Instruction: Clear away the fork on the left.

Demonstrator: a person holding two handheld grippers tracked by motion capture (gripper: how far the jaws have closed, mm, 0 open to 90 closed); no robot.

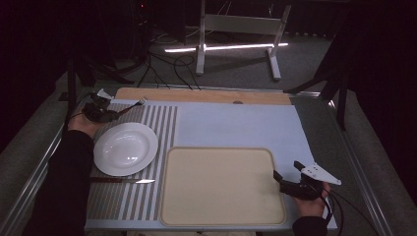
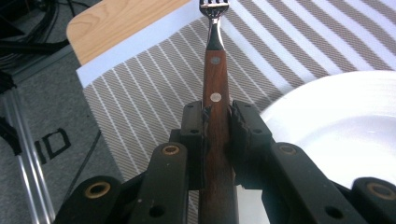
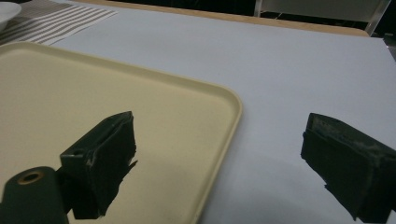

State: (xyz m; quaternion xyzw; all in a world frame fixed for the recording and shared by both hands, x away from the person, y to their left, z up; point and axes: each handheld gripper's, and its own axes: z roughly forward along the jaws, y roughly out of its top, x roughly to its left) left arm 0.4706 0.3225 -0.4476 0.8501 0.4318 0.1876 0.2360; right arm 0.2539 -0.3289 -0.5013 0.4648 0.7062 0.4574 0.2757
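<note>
Wooden-handled fork clamped in left tool, long axis running straight out along the jaws, tines far, above the striped mat just left and far of the white plate. Right tool gaping empty, near-right beside the cream tray.

The left claw sits at the far left corner of the table, above the placemat, with the fork between its jaws, prongs pointing away from it. The plate lies just nearer than that claw on the placemat, the knife nearer again. The tray lies left of the right claw, whose left jaw hangs over the tray's rim.
</note>
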